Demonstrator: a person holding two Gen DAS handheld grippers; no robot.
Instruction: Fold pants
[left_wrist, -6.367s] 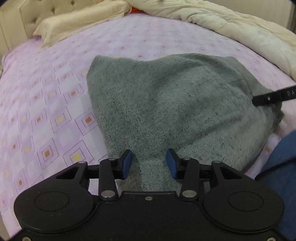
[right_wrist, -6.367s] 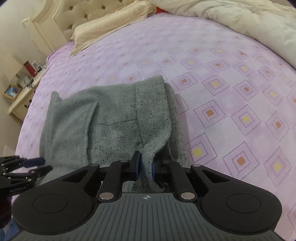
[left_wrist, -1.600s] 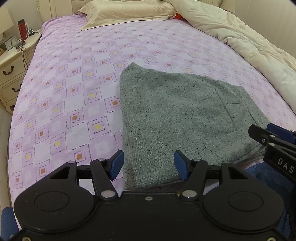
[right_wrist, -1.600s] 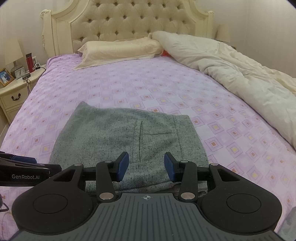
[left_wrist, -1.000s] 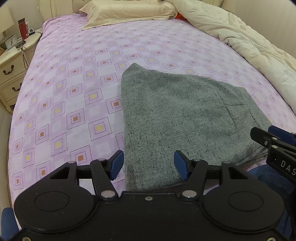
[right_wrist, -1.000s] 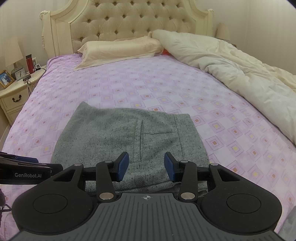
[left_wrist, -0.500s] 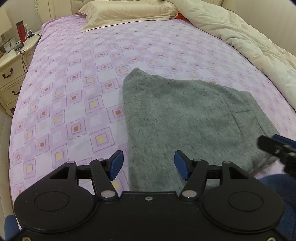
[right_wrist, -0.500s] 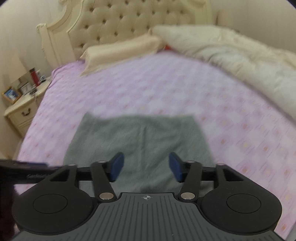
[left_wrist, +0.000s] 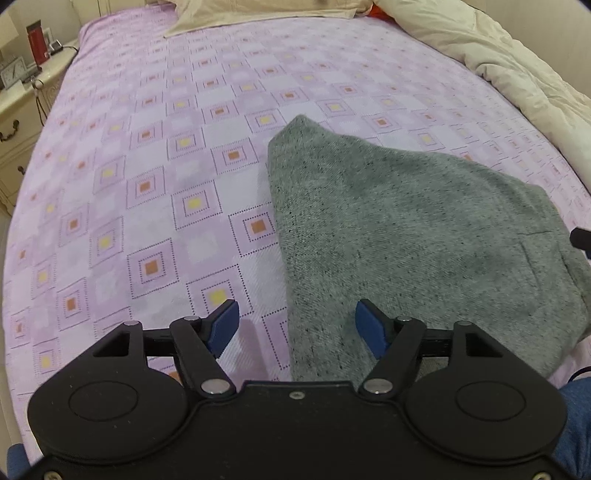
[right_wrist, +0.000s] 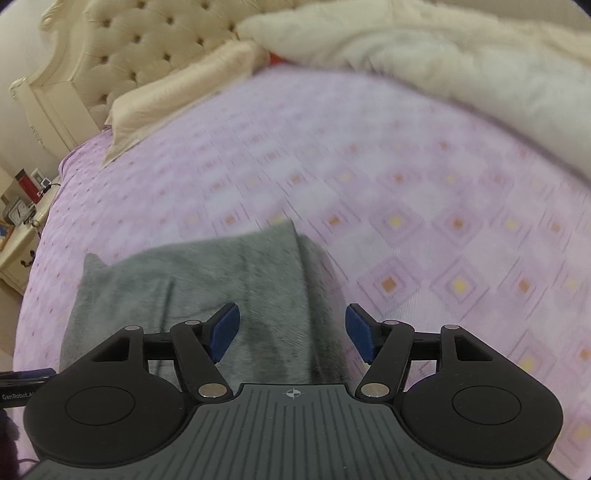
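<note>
Grey pants (left_wrist: 406, 236), folded, lie on the purple bedsheet (left_wrist: 155, 155), long axis crosswise. Near edge hidden behind both tools. Left gripper (left_wrist: 297, 328) and right gripper (right_wrist: 291, 330) opening wide, gripping nothing. Right view blurred.

The left gripper (left_wrist: 297, 326) is angled steeply downward, its jaws being opened wide; nothing is pressed by the blue pads (left_wrist: 223, 325). The right gripper (right_wrist: 291, 332) is likewise tilted downward, its jaws being spread to their widest, and no grip is made. Its tip is glimpsed at the right edge of the left wrist view.
</note>
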